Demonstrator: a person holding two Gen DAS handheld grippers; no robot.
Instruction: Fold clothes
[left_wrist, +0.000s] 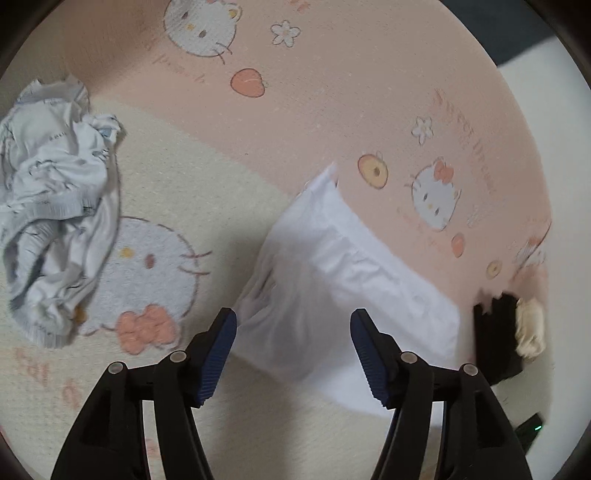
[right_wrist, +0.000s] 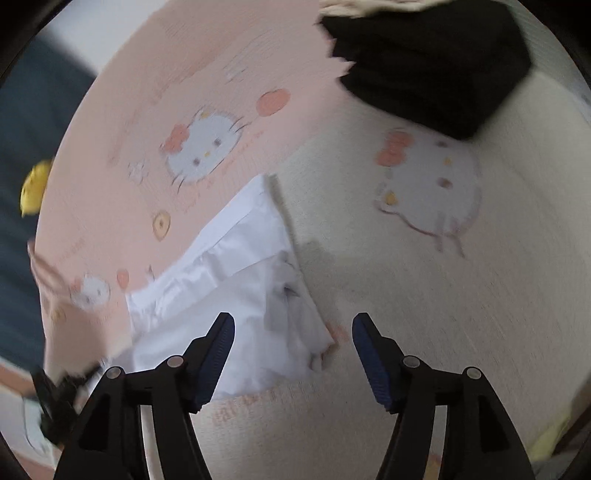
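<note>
A pink and cream blanket (left_wrist: 332, 92) printed with cartoon cats, flowers and fruit covers the surface ahead of the gripper; dark blue floor (right_wrist: 33, 122) lies beyond its edge.

soft even indoor light, no glare. my right wrist view has heavy motion blur, left only mild. fisheye bends the mat (left_wrist: 332, 92) edges, dark vignette corners. faint shadows beside white garment (right_wrist: 236, 288).
</note>
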